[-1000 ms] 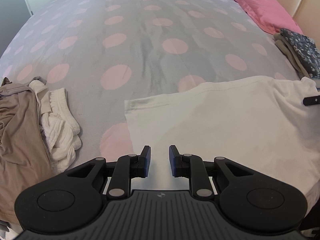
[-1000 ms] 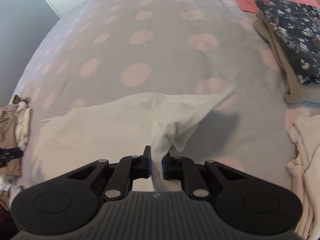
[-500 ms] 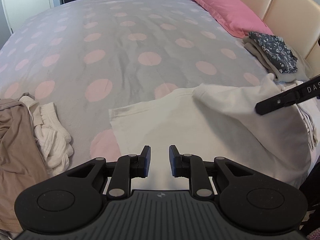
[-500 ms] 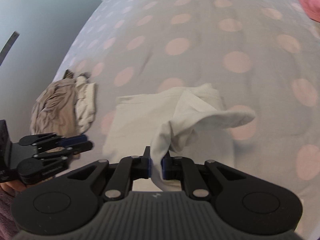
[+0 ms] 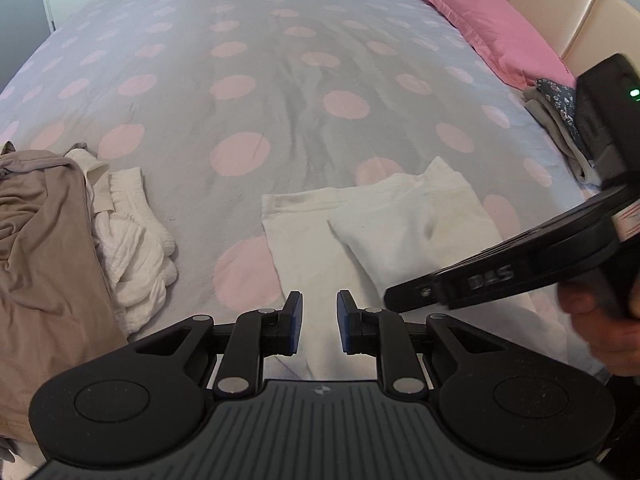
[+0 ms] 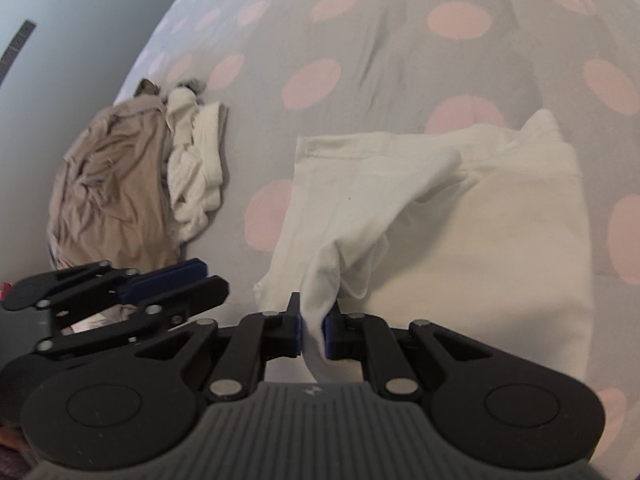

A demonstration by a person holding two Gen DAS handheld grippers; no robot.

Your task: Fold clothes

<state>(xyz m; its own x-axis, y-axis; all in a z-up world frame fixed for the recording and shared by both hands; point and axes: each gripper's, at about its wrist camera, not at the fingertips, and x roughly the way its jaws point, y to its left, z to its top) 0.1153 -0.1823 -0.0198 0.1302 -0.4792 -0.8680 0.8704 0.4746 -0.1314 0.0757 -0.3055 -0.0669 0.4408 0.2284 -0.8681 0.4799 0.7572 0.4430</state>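
Observation:
A white garment [image 5: 360,232] [image 6: 472,216] lies on the spotted bed, its right side folded over toward the left. My right gripper [image 6: 312,330] is shut on a bunched edge of that white garment, lifted a little off the rest. In the left wrist view the right gripper [image 5: 404,294] comes in from the right, just above the cloth. My left gripper [image 5: 318,322] is open with nothing between its fingers, above the garment's near edge. The right wrist view shows the left gripper [image 6: 200,276] to the left, beside the cloth.
A heap of tan cloth [image 5: 44,240] and crumpled white cloth [image 5: 132,248] lies at the left. Folded clothes with a dark floral piece [image 5: 560,96] sit at the right beside a pink pillow [image 5: 492,28]. The grey bedspread [image 5: 280,100] with pink dots stretches beyond. A hand [image 5: 600,320] holds the right gripper.
My right gripper has carried the garment's right side up and over to the left, so the cloth now lies doubled. The left gripper stayed open.

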